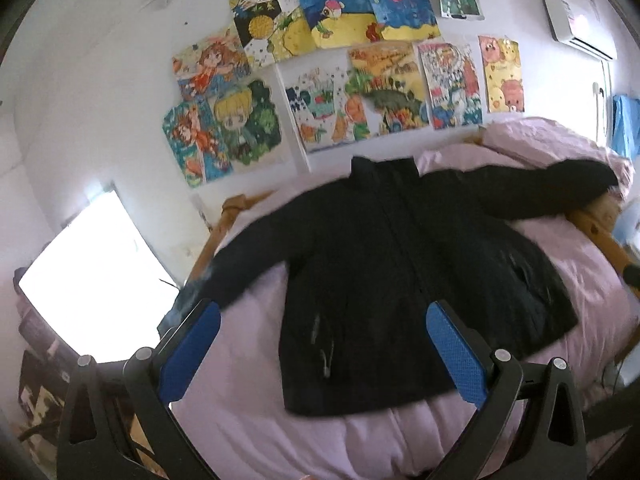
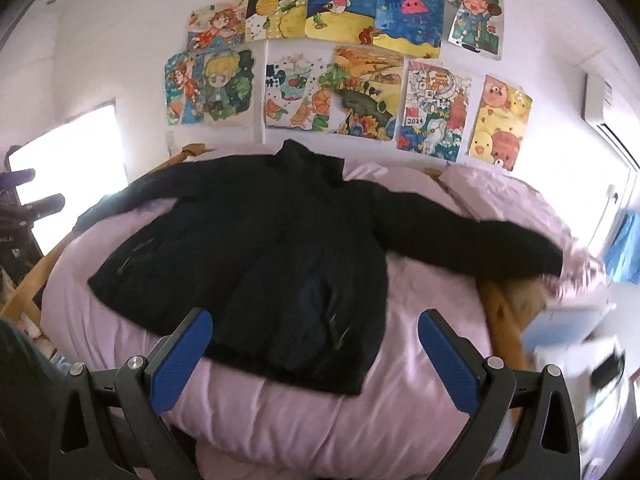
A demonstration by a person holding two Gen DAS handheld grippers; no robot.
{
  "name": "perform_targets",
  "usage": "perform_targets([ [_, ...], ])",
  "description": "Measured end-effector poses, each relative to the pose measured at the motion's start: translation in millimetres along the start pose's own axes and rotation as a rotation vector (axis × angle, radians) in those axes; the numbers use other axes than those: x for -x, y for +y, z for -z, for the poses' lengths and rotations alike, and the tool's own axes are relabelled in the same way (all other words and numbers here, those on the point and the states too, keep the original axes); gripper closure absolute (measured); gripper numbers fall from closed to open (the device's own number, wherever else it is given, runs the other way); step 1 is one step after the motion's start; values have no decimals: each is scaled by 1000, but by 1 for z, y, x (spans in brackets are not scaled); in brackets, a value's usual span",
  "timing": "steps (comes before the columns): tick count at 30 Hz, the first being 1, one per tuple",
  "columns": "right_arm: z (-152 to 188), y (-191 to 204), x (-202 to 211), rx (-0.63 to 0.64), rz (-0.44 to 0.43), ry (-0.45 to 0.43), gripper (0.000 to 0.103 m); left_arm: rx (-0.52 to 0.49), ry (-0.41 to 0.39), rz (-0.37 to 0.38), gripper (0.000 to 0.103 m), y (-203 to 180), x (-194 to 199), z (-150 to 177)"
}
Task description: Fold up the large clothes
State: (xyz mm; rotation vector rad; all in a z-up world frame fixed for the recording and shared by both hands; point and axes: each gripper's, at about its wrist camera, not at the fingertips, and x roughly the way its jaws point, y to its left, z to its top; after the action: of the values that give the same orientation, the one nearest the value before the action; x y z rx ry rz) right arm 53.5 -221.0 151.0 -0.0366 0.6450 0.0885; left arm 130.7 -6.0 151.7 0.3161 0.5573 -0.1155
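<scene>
Left wrist view: My left gripper (image 1: 324,316) is held above the near edge of the bed, its jaws spread wide and holding nothing. The blue pads (image 1: 456,354) face each other across the gap. Between and beyond them lies the black jacket (image 1: 400,264), spread flat, front side up, on the pink quilt (image 1: 248,400). Its collar points toward the wall and its hem toward me. Both sleeves are stretched outward: one reaches past the wooden bed frame (image 1: 208,246) on the left, the other lies over the frame on the right, near a pink pillow (image 1: 540,140). The jacket's hem sits just beyond my fingertips, not touching them. Coloured drawings (image 1: 340,68) cover the white wall behind the bed. A bright window (image 1: 92,280) is at the left.

Right wrist view: My right gripper (image 2: 316,324) is likewise wide apart and empty. The jacket (image 2: 256,248) lies left of centre here, collar toward the wall. Its hem passes behind my left pad (image 2: 182,360); whether it touches cannot be told. The right pad is over bare quilt (image 2: 420,280). One sleeve extends right to the wooden frame (image 2: 500,304). The drawings (image 2: 340,48) hang above.
</scene>
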Motion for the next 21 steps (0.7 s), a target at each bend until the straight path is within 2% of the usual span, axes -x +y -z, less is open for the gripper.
perform_targets([
  [5, -57, -62, -39, -74, 61, 17, 0, 28, -2, 54, 2, -8, -48, -50],
  [9, -78, -127, -82, -249, 54, 49, 0, 51, -25, 96, 2, -33, -108, -86],
  [11, -80, -166, -106, -354, 64, 46, 0, 70, -16, 143, 2, -46, -138, -103],
  [13, -77, -196, -118, -416, 110, 39, 0, 77, 13, 199, 2, -69, -181, -118],
  [17, -64, -273, -142, -532, 268, 14, 0, 29, 54, 270, 2, -119, -248, -136],
  [21, -43, -332, -154, -601, 346, 14, 0, -30, 95, 327, 2, -181, -318, -145],
])
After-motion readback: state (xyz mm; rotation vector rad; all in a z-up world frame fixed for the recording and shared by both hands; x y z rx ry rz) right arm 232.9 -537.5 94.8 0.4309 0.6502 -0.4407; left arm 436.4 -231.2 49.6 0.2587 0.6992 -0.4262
